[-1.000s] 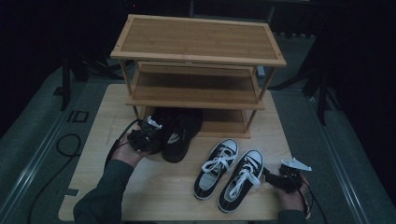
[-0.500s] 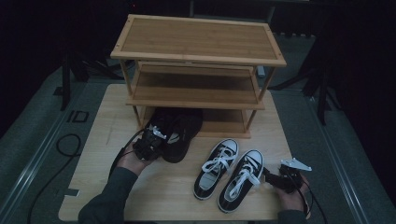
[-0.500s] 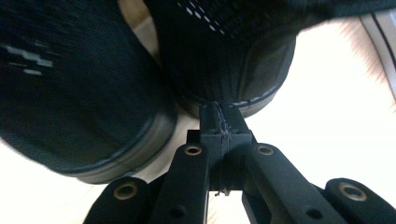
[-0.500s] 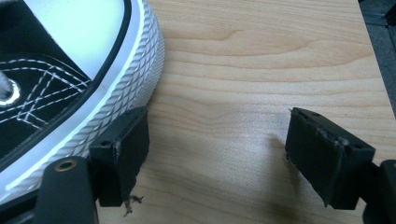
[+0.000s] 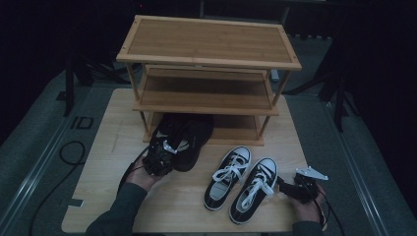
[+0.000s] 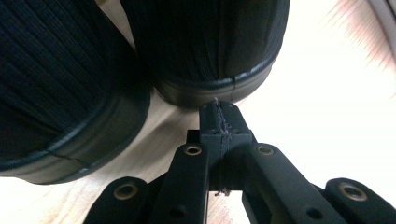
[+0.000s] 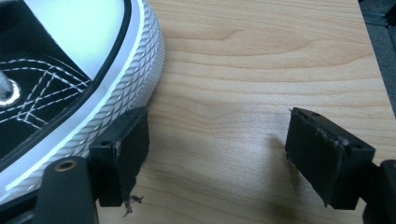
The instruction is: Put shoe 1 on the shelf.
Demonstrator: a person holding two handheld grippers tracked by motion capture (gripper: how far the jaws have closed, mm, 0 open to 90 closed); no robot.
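- Bamboo shoe rack (image 5: 209, 44), three slatted shelves, at the far end of the pale wooden table (image 5: 108, 142).
- Black knit shoes (image 5: 184, 137), rubber-rimmed, toes now under the bottom shelf, further in than a second ago; placement looks nearly done.
- Canvas sneakers (image 5: 241, 182), white laces and ribbed toe caps, waiting near the front edge.
- Left gripper (image 6: 219, 123), lowered behind the black heels, jaws pressed together, empty.
- Right gripper (image 7: 217, 149), unmoved, jaws wide apart, one pad against a sneaker's rubber rim, gripping nothing.
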